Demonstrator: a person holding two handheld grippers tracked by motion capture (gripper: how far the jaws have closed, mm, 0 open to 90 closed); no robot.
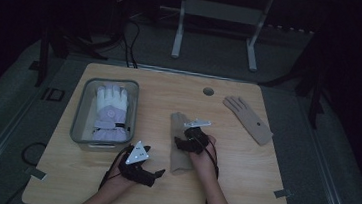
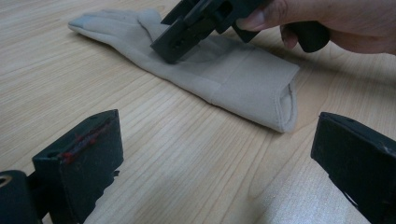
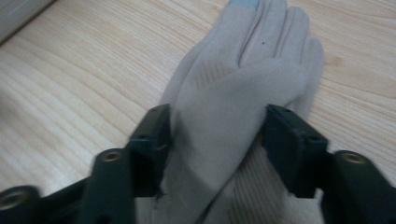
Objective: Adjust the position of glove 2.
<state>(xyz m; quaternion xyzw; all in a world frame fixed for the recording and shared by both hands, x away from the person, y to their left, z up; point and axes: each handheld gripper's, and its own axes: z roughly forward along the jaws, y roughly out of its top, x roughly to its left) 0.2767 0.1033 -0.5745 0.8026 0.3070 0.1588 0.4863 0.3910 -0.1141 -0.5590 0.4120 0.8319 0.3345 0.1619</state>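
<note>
While the right gripper [image 1: 185, 143] is resting over the beige knit glove [image 1: 181, 142] at the centre of the high view, its jaws are standing apart on either side of the glove's folded thumb [image 3: 243, 93], the fabric between them but not visibly pinched. In the lower centre of the same view, the left gripper [image 1: 154, 176] is hovering over bare wood, its jaws spread wide with nothing between them. The glove is lying flat on the wooden table [image 1: 241, 188], fingers toward the top of the frame and its open cuff [image 2: 287, 105] toward the bottom. It is looking soft, light and limp, so it will likely sag and fold wherever it is lifted; a pinch at the cuff edge or across the palm should be holding best, since thin cloth can be slipping out of a shallow bite. Its mate [image 1: 247, 119] is lying at the upper right, and a white winter glove [image 1: 110, 108] is sitting in the grey bin [image 1: 78, 117] at the left.
</note>
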